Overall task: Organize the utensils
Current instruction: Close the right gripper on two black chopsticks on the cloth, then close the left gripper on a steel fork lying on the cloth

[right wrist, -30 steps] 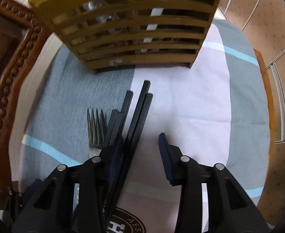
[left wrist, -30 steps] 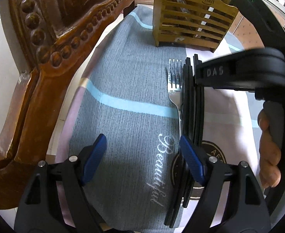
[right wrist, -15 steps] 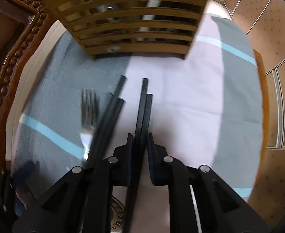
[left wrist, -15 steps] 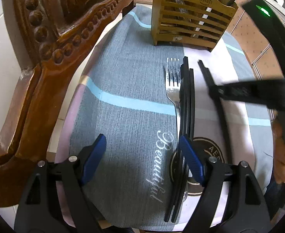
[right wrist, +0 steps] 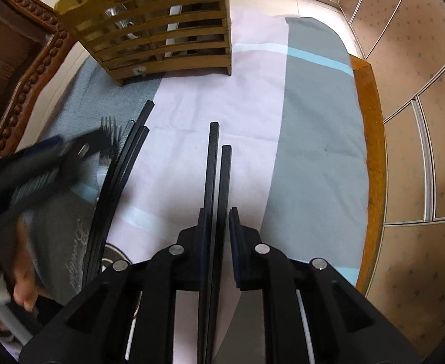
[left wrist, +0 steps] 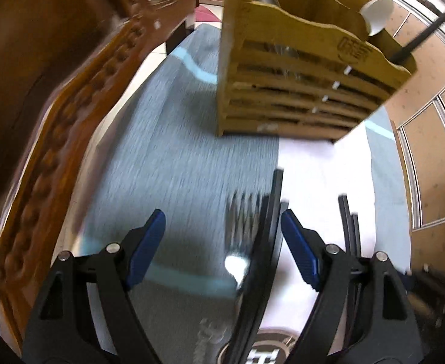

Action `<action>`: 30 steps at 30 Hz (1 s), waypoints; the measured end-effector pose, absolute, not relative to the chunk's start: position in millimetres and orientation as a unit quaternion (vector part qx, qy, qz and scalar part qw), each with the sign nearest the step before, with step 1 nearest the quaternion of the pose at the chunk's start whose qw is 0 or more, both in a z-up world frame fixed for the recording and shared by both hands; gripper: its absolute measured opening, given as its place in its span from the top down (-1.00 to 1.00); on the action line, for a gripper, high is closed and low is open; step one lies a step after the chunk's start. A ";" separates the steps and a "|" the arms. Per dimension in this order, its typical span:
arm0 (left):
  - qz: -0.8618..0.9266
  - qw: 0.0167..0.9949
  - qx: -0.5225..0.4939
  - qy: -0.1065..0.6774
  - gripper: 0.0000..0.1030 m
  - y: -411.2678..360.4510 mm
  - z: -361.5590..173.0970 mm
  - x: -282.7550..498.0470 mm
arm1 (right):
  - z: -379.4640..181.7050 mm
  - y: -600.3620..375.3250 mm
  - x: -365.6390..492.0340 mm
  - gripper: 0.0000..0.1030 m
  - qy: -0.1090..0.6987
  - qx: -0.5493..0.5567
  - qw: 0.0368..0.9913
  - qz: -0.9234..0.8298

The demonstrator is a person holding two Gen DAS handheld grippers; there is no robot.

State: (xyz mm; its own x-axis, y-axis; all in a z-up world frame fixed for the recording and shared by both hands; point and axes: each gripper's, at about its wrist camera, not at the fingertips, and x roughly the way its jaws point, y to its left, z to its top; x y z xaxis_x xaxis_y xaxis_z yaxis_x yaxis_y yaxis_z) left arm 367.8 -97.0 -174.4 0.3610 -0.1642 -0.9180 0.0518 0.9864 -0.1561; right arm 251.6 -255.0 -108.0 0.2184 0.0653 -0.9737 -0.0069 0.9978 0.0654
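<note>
Ahead of both claws, at the far end of the cloth-covered surface (right wrist: pixel 313 127), stood a slatted wooden utensil holder (right wrist: pixel 164 36) with forks inside. Right claw (right wrist: pixel 217 236) clamped on two black chopsticks (right wrist: pixel 219 179) pointing forward. Left claw (left wrist: pixel 222 242) wide open, empty, over loose chopsticks (left wrist: pixel 271 212) and fork (left wrist: pixel 243 215).

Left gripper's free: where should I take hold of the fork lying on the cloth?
Grip the fork at its narrow neck below the tines, from above, left gripper jaws across the handle. It lies flat, black chopsticks tight against one side, so enter from the open grey-cloth side.
</note>
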 end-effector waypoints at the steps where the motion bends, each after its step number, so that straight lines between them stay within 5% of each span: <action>1: -0.063 0.823 -0.046 0.563 -0.51 -99.9 -175.2 371.4 | -106.8 -257.3 249.5 0.68 0.623 0.026 0.781 0.023; 3: -0.059 0.821 -0.043 0.566 -0.51 -103.7 -179.5 380.1 | -104.6 -263.1 247.1 0.56 0.619 0.033 0.784 0.025; 5: -0.060 0.817 -0.045 0.572 -0.22 -104.8 -182.8 383.1 | -101.5 -270.0 247.3 0.56 0.616 0.039 0.787 0.026; 6: -0.060 0.813 -0.046 0.577 0.11 -104.6 -184.9 384.4 | -101.6 -270.9 249.8 0.56 0.615 0.042 0.787 0.024; 10: -0.069 0.810 -0.048 0.580 0.47 -102.8 -184.8 384.9 | -100.8 -286.3 258.8 0.56 0.611 0.060 0.789 0.014; 14: -0.078 0.814 -0.054 0.574 0.47 -99.1 -177.9 382.9 | -106.7 -303.0 269.3 0.56 0.611 0.070 0.788 0.007; 16: -0.074 0.813 -0.059 0.575 -0.08 -96.8 -176.1 383.3 | -109.7 -288.7 282.8 0.56 0.613 0.074 0.786 0.003; 18: -0.067 0.813 -0.067 0.575 -0.15 -94.3 -174.7 381.6 | -112.2 -285.1 288.5 0.56 0.613 0.077 0.786 0.004; 23: -0.052 0.806 -0.050 0.587 0.14 -91.0 -180.0 382.2 | -113.1 -274.8 286.8 0.56 0.612 0.079 0.787 -0.006; 27: -0.054 0.804 -0.037 0.592 0.56 -98.1 -185.9 381.5 | -111.1 -279.8 290.6 0.56 0.606 0.091 0.790 -0.017; 30: -0.058 0.805 -0.047 0.589 0.57 -97.9 -182.9 378.3 | -107.4 -288.0 298.9 0.56 0.603 0.115 0.789 -0.022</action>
State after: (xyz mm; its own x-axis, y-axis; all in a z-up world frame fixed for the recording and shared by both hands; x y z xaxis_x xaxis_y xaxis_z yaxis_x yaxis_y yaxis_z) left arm 378.3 -97.9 -182.9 0.3002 -0.1490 -0.9422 0.0392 0.9888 -0.1439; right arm 298.9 -288.0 -107.4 0.2729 0.1036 -0.9565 0.1738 0.9725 0.1549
